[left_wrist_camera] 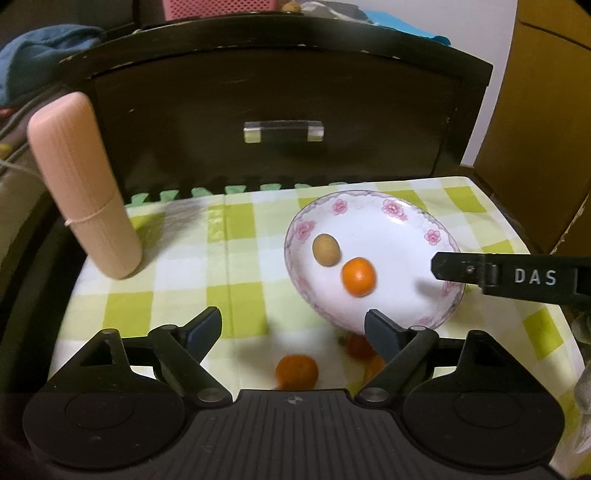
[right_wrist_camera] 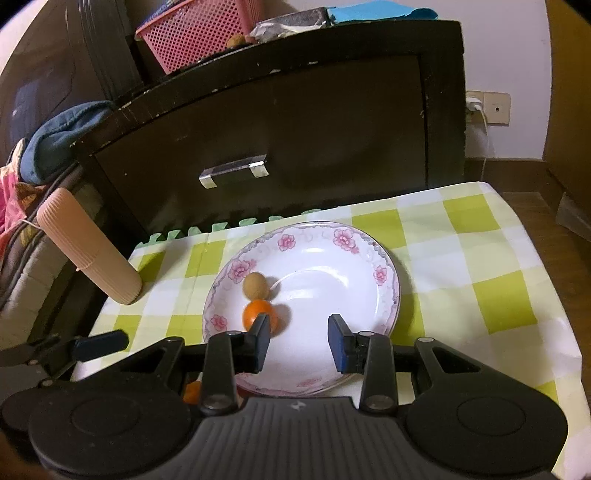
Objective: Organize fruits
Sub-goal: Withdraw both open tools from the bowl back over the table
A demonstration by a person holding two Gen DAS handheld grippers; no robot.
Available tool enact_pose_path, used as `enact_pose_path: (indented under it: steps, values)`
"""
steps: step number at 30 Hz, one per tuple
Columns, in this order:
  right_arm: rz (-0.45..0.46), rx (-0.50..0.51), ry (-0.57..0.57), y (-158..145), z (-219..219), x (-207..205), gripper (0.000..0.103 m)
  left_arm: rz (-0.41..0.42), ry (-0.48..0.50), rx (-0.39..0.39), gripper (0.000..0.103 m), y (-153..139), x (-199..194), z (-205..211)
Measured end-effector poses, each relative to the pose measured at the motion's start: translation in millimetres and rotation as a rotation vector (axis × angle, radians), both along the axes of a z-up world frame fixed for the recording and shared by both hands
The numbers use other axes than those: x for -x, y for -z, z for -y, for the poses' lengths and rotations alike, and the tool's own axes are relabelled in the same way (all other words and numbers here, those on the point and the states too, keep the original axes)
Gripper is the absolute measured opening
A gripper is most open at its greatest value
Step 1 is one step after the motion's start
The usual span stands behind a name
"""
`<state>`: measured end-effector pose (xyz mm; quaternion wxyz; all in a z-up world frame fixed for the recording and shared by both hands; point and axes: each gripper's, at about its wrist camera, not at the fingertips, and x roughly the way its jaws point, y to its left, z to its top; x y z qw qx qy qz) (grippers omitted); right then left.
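Note:
A white plate with pink flowers (left_wrist_camera: 399,225) (right_wrist_camera: 332,266) sits on the checked cloth. In it lie a small brown fruit (left_wrist_camera: 325,249) (right_wrist_camera: 255,285) and an orange fruit (left_wrist_camera: 358,277) (right_wrist_camera: 255,312), side by side. My left gripper (left_wrist_camera: 293,326) is open and empty above the cloth, left of the plate's near rim. An orange fruit (left_wrist_camera: 296,371) lies on the cloth just below it; two more orange fruits (left_wrist_camera: 360,347) are partly hidden by its right finger. My right gripper (right_wrist_camera: 299,341) is open and empty over the plate's near part; it also shows in the left wrist view (left_wrist_camera: 517,277).
A pink ribbed cylinder (left_wrist_camera: 83,184) (right_wrist_camera: 90,247) stands tilted at the cloth's far left corner. A dark drawer cabinet (left_wrist_camera: 277,110) (right_wrist_camera: 295,129) rises right behind the cloth. A pink basket (right_wrist_camera: 207,33) sits on top of it. The cloth's right edge (right_wrist_camera: 535,258) drops to the floor.

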<state>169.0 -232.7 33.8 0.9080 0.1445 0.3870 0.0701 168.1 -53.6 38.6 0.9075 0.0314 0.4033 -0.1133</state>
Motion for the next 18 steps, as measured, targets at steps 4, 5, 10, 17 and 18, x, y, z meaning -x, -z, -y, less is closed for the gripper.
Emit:
enact_pose_path:
  steps: [4, 5, 10, 17, 18]
  values:
    - [-0.001, -0.005, 0.004, -1.5, -0.5, 10.4, 0.033, -0.003, -0.014, 0.009, 0.089, -1.5, 11.3, -7.9]
    - [-0.002, -0.002, 0.003, -1.1, -1.7, 13.1, 0.033, -0.004, -0.017, 0.012, 0.089, -1.6, 14.5, -9.2]
    - [-0.012, 0.001, -0.006, -0.1, -7.6, 28.5, 0.033, -0.011, -0.033, 0.025, 0.090, -2.1, 27.7, -17.8]
    - [-0.021, 0.011, -0.014, 1.5, -15.8, 46.9, 0.034, -0.036, -0.054, 0.048, 0.090, -0.4, 42.7, -32.3]
    - [-0.027, 0.007, -0.014, 2.7, -16.4, 49.0, 0.034, -0.040, -0.056, 0.050, 0.090, -0.1, 44.4, -33.7]
